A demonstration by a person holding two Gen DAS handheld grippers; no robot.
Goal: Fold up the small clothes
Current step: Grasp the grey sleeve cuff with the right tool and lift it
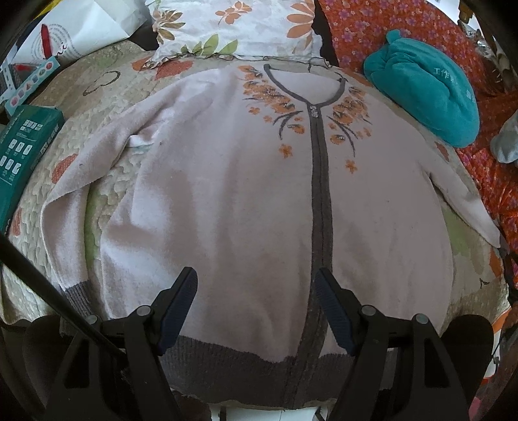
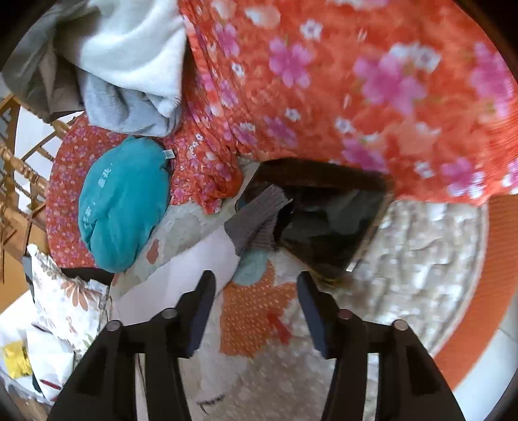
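A pale pink cardigan (image 1: 233,194) with a grey zip band, grey hem and orange flower embroidery lies spread flat, front up, on a quilted bedspread (image 1: 97,107). My left gripper (image 1: 255,278) is open and empty, hovering over the cardigan's lower part near the hem. In the right wrist view the cardigan's right sleeve (image 2: 200,256) ends in a grey ribbed cuff (image 2: 259,220) that rests on a black tablet (image 2: 327,220). My right gripper (image 2: 255,281) is open and empty, just short of that cuff, over the bedspread (image 2: 421,246).
A teal fleece bundle (image 1: 427,90) lies at the cardigan's right shoulder on an orange floral blanket (image 1: 404,29). A floral pillow (image 1: 233,29) sits behind the collar. A green box (image 1: 22,155) lies at the left. Grey-white cloth (image 2: 129,71) is heaped beyond the teal bundle (image 2: 123,204).
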